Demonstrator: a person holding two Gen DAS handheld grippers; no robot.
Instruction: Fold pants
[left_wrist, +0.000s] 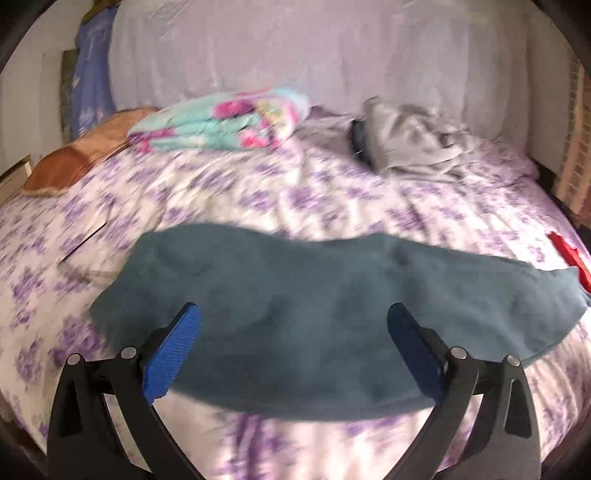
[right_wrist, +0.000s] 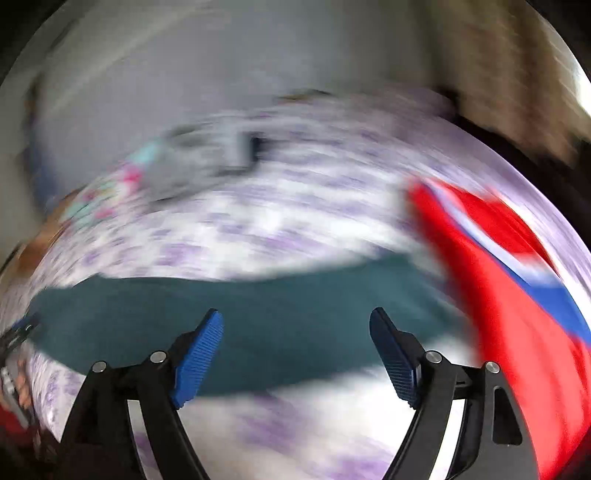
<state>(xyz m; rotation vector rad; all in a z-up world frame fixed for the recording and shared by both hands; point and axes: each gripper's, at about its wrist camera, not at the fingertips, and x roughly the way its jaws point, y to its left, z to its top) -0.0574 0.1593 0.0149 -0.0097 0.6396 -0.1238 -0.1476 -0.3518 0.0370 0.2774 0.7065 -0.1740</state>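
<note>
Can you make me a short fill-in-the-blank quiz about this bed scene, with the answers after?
1. The teal pants lie spread on a bedsheet printed with ____ flowers.
2. The left gripper has its jaws ____.
3. The right gripper holds ____.
4. The crumpled garment near the far edge is ____ in colour.

Missing words: purple; open; nothing; grey

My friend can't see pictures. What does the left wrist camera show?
Dark teal pants lie flat across a bed with a purple-flowered sheet, and the open left gripper hovers over them, holding nothing. Behind are a folded colorful blanket and crumpled gray clothing.
</note>
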